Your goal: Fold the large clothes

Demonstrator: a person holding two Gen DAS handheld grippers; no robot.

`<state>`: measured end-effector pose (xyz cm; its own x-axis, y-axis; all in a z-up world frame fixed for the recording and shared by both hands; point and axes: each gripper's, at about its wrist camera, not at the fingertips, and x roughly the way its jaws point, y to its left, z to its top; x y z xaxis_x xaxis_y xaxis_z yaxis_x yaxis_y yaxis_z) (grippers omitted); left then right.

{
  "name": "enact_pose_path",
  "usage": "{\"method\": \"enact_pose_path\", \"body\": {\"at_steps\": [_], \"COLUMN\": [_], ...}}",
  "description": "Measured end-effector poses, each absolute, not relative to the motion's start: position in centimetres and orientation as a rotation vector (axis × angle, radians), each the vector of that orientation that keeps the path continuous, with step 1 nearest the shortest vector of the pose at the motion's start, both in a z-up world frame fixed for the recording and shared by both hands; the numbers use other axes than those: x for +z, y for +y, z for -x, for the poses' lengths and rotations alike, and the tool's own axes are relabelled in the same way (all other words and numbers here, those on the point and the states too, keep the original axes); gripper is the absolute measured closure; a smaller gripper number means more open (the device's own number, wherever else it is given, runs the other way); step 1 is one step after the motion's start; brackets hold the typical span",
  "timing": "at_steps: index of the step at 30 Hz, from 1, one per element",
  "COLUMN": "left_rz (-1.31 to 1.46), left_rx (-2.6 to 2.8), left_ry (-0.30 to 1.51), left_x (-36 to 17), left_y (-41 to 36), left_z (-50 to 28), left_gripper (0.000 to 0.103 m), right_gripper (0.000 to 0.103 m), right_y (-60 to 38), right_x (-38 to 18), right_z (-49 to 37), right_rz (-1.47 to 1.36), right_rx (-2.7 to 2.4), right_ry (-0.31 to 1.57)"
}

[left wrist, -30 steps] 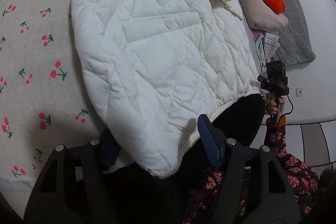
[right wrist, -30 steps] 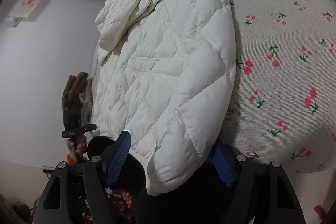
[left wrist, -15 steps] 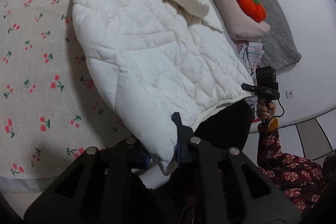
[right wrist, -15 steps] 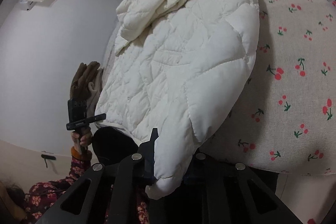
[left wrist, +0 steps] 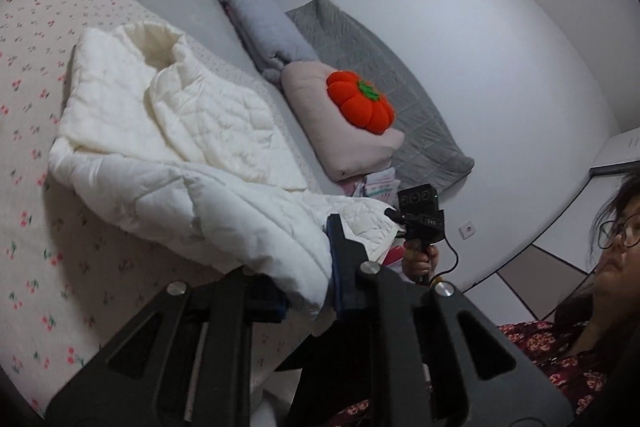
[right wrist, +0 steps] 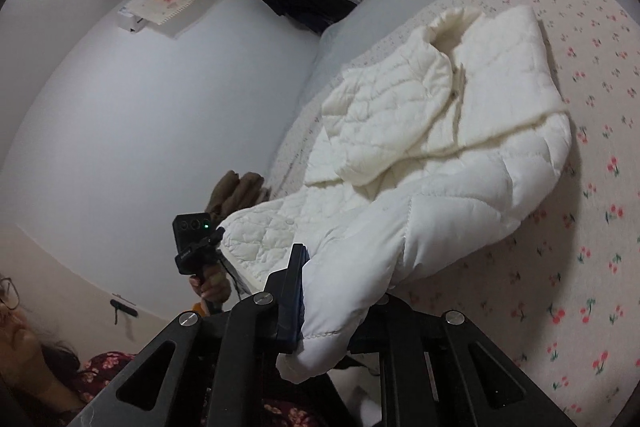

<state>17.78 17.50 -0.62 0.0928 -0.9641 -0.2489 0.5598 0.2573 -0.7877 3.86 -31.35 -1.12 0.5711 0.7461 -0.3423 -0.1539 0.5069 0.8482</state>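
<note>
One white quilted jacket (left wrist: 168,163) on cherry-print bed (left wrist: 36,235), hem lifted. My left gripper (left wrist: 308,291) and right gripper (right wrist: 320,311): both jaws just closed, each clamping one hem corner.

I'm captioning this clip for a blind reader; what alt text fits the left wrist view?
The left gripper is clamped on the hem corner of a white quilted jacket, lifting it off a cherry-print bed. The right gripper holds the other corner; a pumpkin cushion lies behind.
</note>
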Motion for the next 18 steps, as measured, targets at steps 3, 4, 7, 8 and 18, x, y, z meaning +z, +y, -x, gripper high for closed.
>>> {"method": "enact_pose_path", "body": {"at_steps": [3,4,7,8,18], "left_rz": [0.651,0.674,0.772,0.804,1.149], "left_rx": [-1.286,-1.3,-1.316,-1.309,-0.923], "left_ry": [0.797,0.77,0.708,0.692,0.762], "left_x": [0.9,1.4,2.4,2.4,-7.3], "left_y": [16.8,16.6,15.8,15.8,12.0], "left_z": [-21.4,-22.7,-26.7,-28.0,-42.6], "left_gripper": [0.086,0.086,0.086,0.086,0.086], "right_gripper": [0.088,0.088,0.088,0.088,0.088], "right_y": [-32.7,-33.2,-35.5,-36.3,-41.2], "right_x": [0.5,0.8,0.8,0.5,-9.0], "right_z": [-7.3,-8.6,-12.7,-14.1,-26.6], "right_rz": [-0.893,-0.906,-0.99,-1.033,-1.398], "right_rx": [0.637,0.638,0.622,0.607,0.301], "right_ry": [0.73,0.713,0.659,0.641,0.553]}}
